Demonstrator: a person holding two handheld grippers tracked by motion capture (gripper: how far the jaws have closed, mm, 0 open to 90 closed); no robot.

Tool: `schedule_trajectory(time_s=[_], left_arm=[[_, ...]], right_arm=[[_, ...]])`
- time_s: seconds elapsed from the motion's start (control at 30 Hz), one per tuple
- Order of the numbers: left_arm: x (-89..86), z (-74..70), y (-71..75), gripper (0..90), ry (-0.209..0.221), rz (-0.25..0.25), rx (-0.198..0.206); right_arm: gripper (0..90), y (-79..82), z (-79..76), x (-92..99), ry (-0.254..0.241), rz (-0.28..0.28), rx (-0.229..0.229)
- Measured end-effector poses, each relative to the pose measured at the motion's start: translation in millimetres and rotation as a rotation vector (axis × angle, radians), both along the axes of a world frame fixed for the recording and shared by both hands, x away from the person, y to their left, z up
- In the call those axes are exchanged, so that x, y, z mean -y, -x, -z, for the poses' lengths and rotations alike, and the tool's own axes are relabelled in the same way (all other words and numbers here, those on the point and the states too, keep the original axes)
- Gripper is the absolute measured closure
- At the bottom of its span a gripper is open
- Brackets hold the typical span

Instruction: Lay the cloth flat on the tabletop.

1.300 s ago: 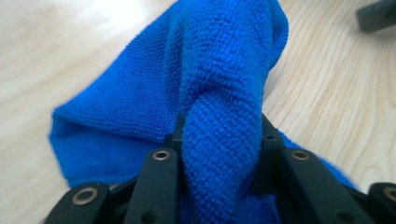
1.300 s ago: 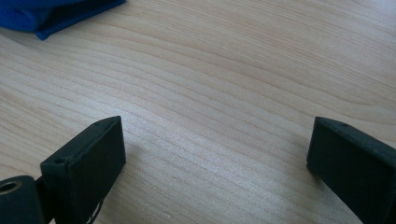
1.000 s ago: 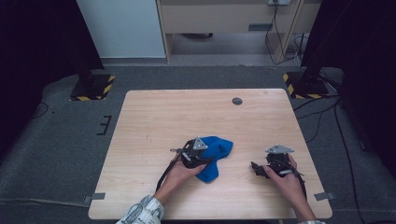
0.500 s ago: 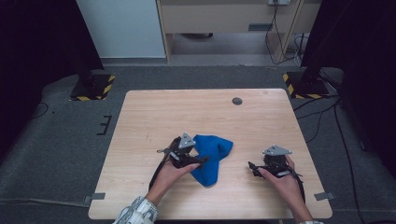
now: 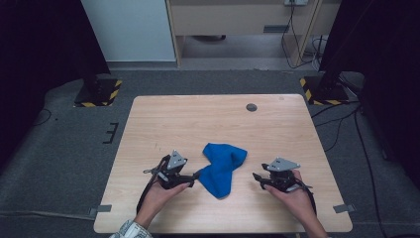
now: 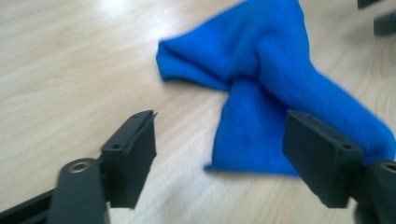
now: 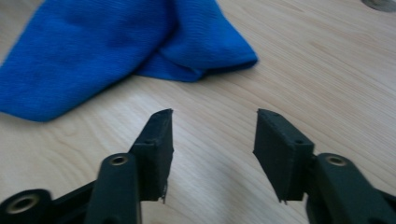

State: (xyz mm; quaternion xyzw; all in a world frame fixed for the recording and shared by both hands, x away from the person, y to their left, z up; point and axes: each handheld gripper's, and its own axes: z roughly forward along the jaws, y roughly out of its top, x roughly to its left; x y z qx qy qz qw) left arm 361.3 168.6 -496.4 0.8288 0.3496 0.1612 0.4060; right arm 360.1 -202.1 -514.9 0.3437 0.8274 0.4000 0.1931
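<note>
A crumpled blue cloth (image 5: 221, 167) lies loose on the wooden table (image 5: 208, 119), a little toward six o'clock from its middle. The left gripper (image 5: 194, 177) sits at the cloth's nine o'clock edge, the right gripper (image 5: 256, 177) apart at three o'clock. The left gripper view shows its jaws spread and just closing somewhat, with a cloth corner (image 6: 261, 140) near the gap but unpinched; the right gripper view shows its jaws parted, just closing, over bare wood, and a small dark disc (image 7: 380, 4) at one o'clock.

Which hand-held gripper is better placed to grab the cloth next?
Left. The left hand-held gripper sits open right at the cloth edge; the right hand-held gripper is open too but apart from it.
</note>
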Motion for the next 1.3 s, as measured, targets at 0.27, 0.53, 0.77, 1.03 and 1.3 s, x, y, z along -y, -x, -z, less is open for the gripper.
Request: schedule_trajectory(time_s=[0.27,0.53,0.77,1.03,1.3], left_arm=[[16.2,17.7,-4.3,36.1,-0.07,0.051,-0.043],[23.1,26.9,-10.9,42.1,-0.075,0.038,-0.072],[25.8,30.3,-12.2,60.0,-0.082,0.067,-0.079],[29.1,29.4,-12.0,83.6,-0.088,0.1,-0.067],[25.9,27.2,-14.3,83.7,-0.067,0.084,-0.069]], right_arm=[[66.5,9.6,0.3,-20.1,0.008,-0.122,-0.003],[60.9,16.8,2.4,-37.8,-0.004,-0.209,-0.015],[40.8,22.9,5.1,-52.0,-0.001,-0.261,-0.025],[28.3,26.6,10.2,-64.6,0.023,-0.289,-0.016],[29.2,28.6,12.0,-81.1,0.033,-0.319,-0.004]])
